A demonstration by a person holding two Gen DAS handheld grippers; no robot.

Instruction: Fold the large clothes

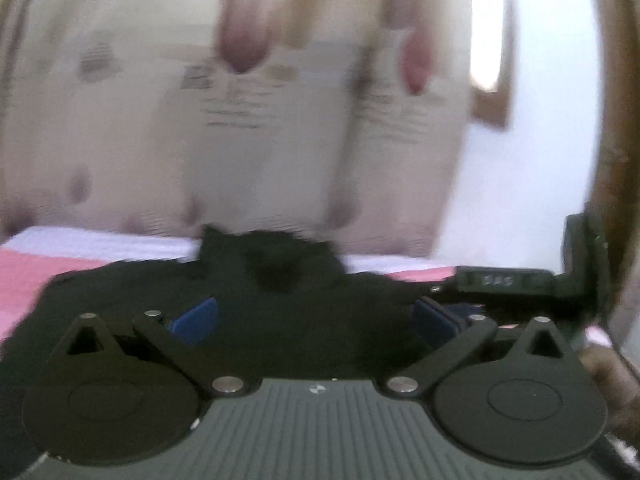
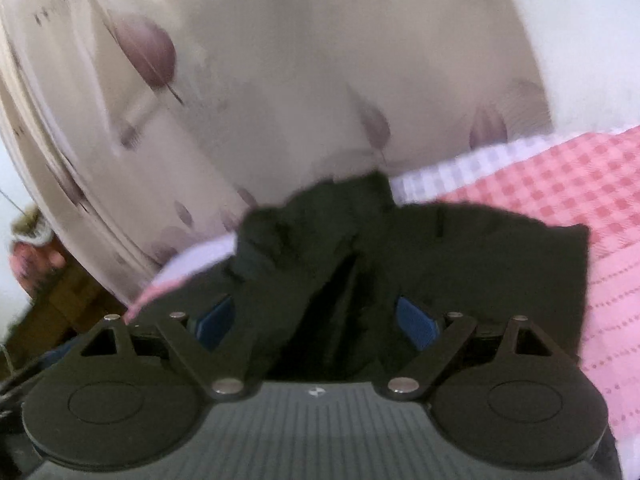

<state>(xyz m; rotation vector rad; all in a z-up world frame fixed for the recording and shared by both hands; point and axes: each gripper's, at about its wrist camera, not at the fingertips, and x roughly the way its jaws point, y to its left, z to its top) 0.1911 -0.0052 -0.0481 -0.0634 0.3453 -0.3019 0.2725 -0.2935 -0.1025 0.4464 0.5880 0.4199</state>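
Note:
A black garment [image 1: 288, 280] lies bunched on a pink and white checked bedsheet [image 1: 24, 272]. My left gripper [image 1: 316, 316] is open, its blue pads [image 1: 198, 318] wide apart, with black cloth lying between and in front of them. In the right wrist view the same black garment [image 2: 460, 252] spreads over the sheet [image 2: 580, 184], with a raised fold running toward the camera. My right gripper [image 2: 316, 320] is open too, its blue pads [image 2: 416, 320] on either side of that fold. The left view is blurred by motion.
A cream curtain with purple flower prints [image 1: 240, 100] hangs behind the bed and also fills the top of the right wrist view [image 2: 240, 80]. The other gripper's black body [image 1: 520, 280] shows at the right of the left view. A white wall [image 1: 540, 120] is at right.

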